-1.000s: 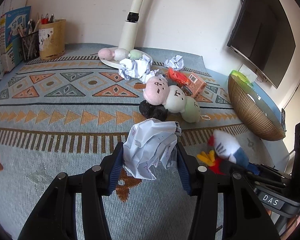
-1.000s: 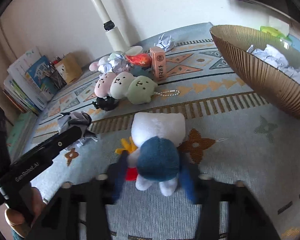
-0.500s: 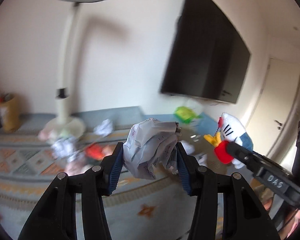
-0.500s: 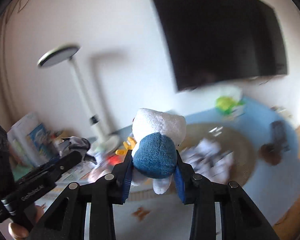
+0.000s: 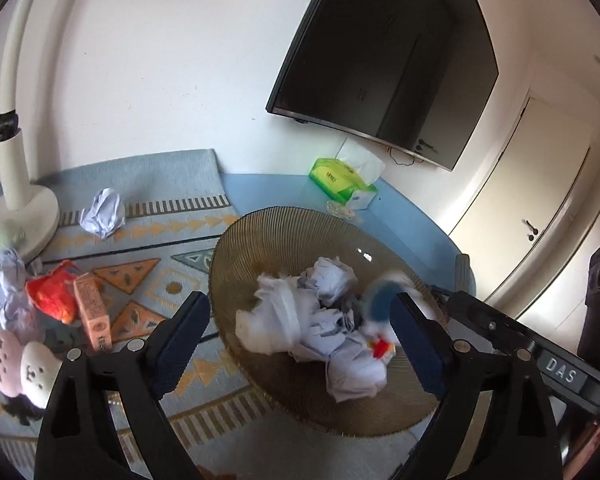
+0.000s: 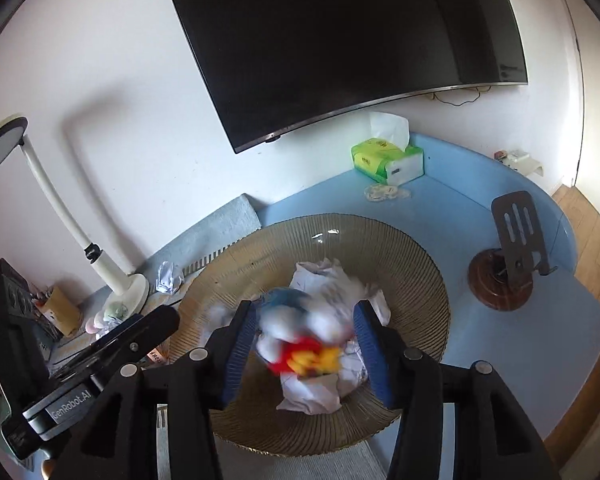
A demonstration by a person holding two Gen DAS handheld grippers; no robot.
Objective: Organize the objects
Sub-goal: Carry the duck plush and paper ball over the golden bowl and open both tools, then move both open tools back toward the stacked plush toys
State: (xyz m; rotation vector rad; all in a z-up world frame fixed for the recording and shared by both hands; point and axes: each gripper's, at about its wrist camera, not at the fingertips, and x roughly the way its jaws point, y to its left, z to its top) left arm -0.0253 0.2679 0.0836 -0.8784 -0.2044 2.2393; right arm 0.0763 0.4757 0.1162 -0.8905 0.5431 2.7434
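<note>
Both hand-held grippers are positioned above the gold ribbed bowl [image 5: 284, 392], which stands on the blue bench [image 6: 500, 344] at the right end of the patterned cloth [image 5: 148, 280].

The left hand-held gripper [image 5: 300, 336] has its jaws standing wide and still opening. Nothing is pressed between its pads; the crumpled paper balls [image 5: 332, 320] lie in the bowl beneath the gap.

The right hand-held gripper [image 6: 300, 354] has its jaws opening as well. The plush duck [image 6: 304, 340], white and blue with a red and yellow front, appears blurred between the blue pads [image 6: 240, 354] and over the paper in the bowl. The pads do not appear to press on it. In the left view the same toy [image 5: 380, 312] shows as a blur at the right side of the bowl.

On the cloth to the left of the bowl are an orange packet [image 5: 52, 296], a pink carton [image 5: 94, 312], a further paper ball [image 5: 102, 212] and round plush toys [image 5: 20, 364]. The white lamp base [image 5: 20, 200] stands at the far left. A green tissue box [image 6: 388, 160] sits at the far edge of the bench, below the wall screen [image 6: 340, 40]. A slotted stand [image 6: 508, 264] is to the right of the bowl.
</note>
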